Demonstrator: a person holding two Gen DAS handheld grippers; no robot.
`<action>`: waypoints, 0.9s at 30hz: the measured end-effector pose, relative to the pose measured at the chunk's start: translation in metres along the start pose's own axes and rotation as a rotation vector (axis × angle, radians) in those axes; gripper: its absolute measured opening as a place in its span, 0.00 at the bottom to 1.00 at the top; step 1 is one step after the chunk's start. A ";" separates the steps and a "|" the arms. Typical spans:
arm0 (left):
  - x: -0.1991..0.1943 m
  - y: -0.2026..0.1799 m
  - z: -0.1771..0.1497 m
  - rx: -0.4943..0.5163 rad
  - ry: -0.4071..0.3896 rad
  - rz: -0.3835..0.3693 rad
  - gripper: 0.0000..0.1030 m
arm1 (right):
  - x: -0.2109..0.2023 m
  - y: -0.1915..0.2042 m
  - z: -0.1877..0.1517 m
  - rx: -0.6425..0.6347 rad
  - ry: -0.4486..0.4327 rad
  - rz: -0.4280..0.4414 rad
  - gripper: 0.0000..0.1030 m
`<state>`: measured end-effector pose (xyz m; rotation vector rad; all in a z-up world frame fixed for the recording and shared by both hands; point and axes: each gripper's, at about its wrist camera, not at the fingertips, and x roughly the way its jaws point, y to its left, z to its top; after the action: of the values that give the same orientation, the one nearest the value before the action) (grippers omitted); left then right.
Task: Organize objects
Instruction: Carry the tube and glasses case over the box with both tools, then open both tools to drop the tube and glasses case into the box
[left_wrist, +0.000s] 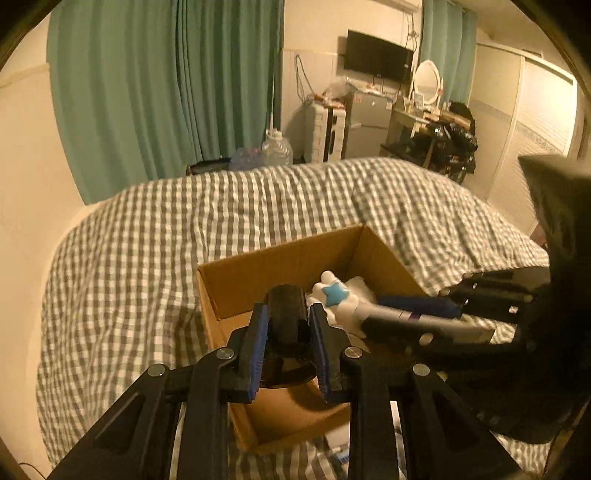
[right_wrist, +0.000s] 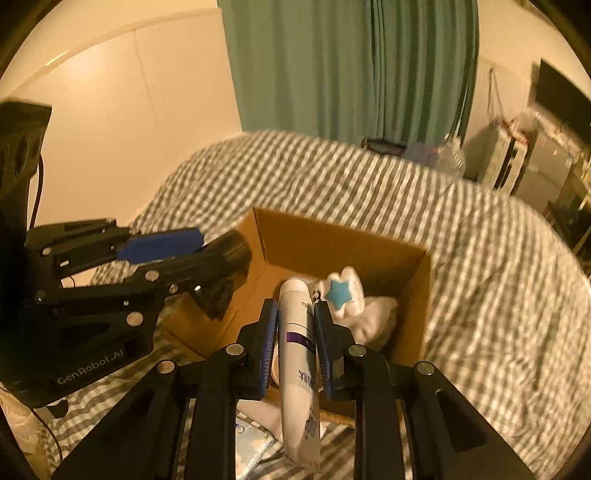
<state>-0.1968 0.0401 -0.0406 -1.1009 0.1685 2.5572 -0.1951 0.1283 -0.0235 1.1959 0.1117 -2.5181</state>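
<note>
Two grippers meet over the cardboard box (right_wrist: 343, 240) on the checkered bed (right_wrist: 480, 258): the left gripper (left_wrist: 289, 325) clamps a black cylinder (left_wrist: 286, 306), the right gripper (right_wrist: 295, 325) clamps a white tube (right_wrist: 297, 354) above the box's near edge.

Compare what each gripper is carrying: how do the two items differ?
The left gripper clamps a black cylindrical object; the right gripper clamps a white tube with a purple band. The tube is longer, extending behind the fingers. Both are held over the cardboard box.
</note>
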 end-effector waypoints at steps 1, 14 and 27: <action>0.006 0.001 -0.002 -0.001 0.008 0.001 0.22 | 0.008 -0.002 -0.004 0.003 0.014 0.009 0.19; 0.054 0.001 0.011 0.048 0.034 0.028 0.23 | 0.068 -0.025 -0.017 0.034 0.109 0.096 0.38; 0.009 -0.006 -0.014 0.049 0.014 0.071 0.75 | -0.033 -0.019 -0.028 0.023 -0.031 -0.085 0.68</action>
<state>-0.1903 0.0448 -0.0563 -1.1136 0.2773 2.5938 -0.1617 0.1611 -0.0181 1.1844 0.1294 -2.6167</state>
